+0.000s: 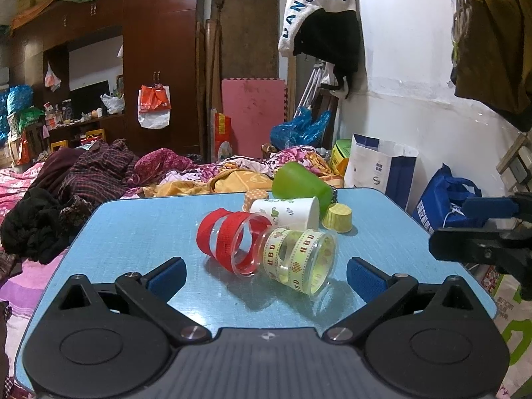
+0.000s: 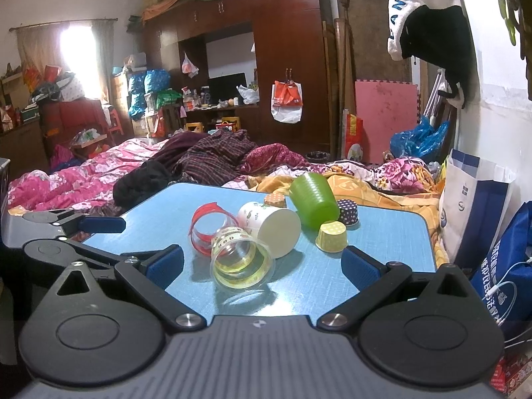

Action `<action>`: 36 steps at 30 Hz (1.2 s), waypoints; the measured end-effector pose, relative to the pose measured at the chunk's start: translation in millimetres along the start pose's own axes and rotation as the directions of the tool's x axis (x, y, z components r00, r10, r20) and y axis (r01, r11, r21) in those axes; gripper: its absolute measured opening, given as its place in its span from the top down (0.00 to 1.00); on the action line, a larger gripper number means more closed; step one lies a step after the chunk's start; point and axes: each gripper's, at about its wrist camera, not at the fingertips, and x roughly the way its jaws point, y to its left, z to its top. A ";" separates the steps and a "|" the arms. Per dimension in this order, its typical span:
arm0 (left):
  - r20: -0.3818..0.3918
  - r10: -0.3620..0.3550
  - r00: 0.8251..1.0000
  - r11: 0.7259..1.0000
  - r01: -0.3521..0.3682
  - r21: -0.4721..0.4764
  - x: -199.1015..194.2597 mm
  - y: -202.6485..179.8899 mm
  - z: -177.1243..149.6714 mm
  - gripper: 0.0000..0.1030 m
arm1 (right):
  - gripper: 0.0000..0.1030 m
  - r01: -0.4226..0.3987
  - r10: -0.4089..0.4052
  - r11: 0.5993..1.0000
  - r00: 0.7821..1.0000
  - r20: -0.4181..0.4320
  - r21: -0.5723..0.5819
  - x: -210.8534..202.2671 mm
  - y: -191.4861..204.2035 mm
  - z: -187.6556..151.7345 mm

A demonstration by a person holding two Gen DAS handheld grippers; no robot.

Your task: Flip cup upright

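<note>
Several cups lie tipped on a blue table (image 1: 139,229) (image 2: 382,232). A clear cup with yellow ribbon (image 1: 299,259) (image 2: 241,259) lies on its side nearest me. Behind it lie a clear cup with red ribbon (image 1: 229,239) (image 2: 207,226), a white paper cup (image 1: 287,212) (image 2: 269,227) and a green plastic cup (image 1: 299,183) (image 2: 314,199). My left gripper (image 1: 266,276) is open and empty, just short of the yellow-ribbon cup. My right gripper (image 2: 262,262) is open and empty, its fingers either side of the same cup, not touching. The right gripper also shows in the left wrist view (image 1: 478,229).
Small cupcake liners stand upside down: yellow (image 1: 337,217) (image 2: 332,236), orange dotted (image 1: 254,198) (image 2: 275,201), dark dotted (image 2: 347,212). A bed with heaped blankets (image 2: 99,173) lies beyond the table. Paper and blue bags (image 2: 472,212) stand at the right by the wall.
</note>
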 end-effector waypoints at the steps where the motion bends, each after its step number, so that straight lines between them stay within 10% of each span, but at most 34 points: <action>1: 0.001 0.001 1.000 1.000 -0.001 -0.006 -0.3 1.6 0.2 0.00 | 0.01 -0.002 0.002 1.000 1.000 0.000 -0.001 -0.2 -0.3 0.1; 36: -0.001 -0.009 1.000 1.000 0.009 -0.001 0.8 3.5 1.0 0.00 | 0.01 -0.019 0.018 1.000 1.000 -0.007 -0.024 1.3 3.6 -2.0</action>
